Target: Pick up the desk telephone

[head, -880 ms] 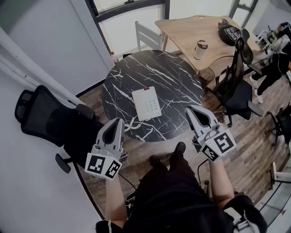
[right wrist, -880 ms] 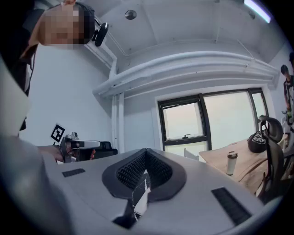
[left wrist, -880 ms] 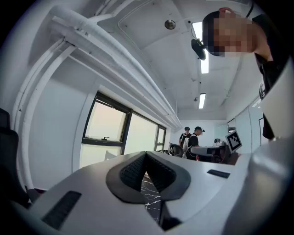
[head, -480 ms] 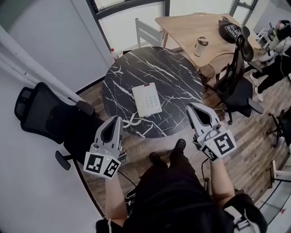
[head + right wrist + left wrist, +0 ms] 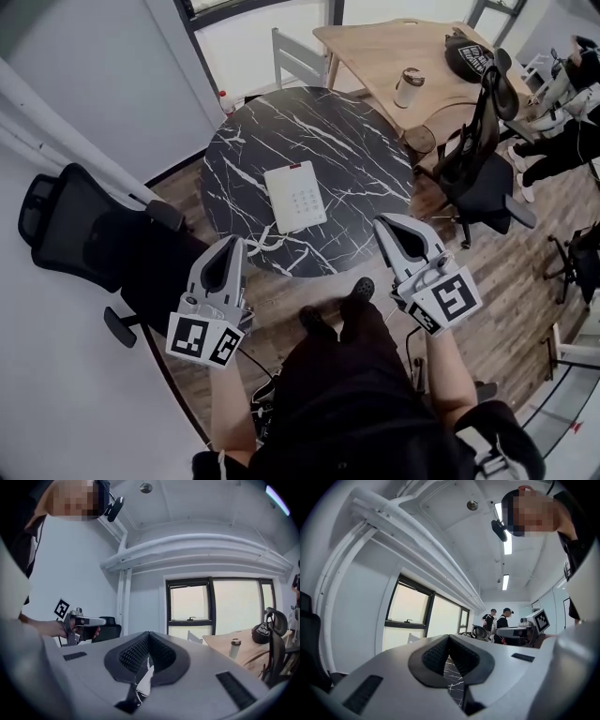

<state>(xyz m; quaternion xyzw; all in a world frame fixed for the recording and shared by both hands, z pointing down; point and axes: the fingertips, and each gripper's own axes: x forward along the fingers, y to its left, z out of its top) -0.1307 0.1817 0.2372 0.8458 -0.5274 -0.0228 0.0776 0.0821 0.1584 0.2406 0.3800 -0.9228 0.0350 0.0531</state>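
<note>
The flat white rectangular desk telephone (image 5: 295, 196) lies near the middle of the round black marble counter (image 5: 361, 150). My left tongs (image 5: 229, 246) and right tongs (image 5: 387, 225) hover off the counter's near edge, both pressed together on nothing.

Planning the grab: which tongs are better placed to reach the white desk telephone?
Left, marginally. The left tongs end nearer the desk telephone; the right tongs sit further aside. Both are shut and must open.

White telephone (image 5: 295, 196) on black, white-veined marble table (image 5: 361, 155).
</note>
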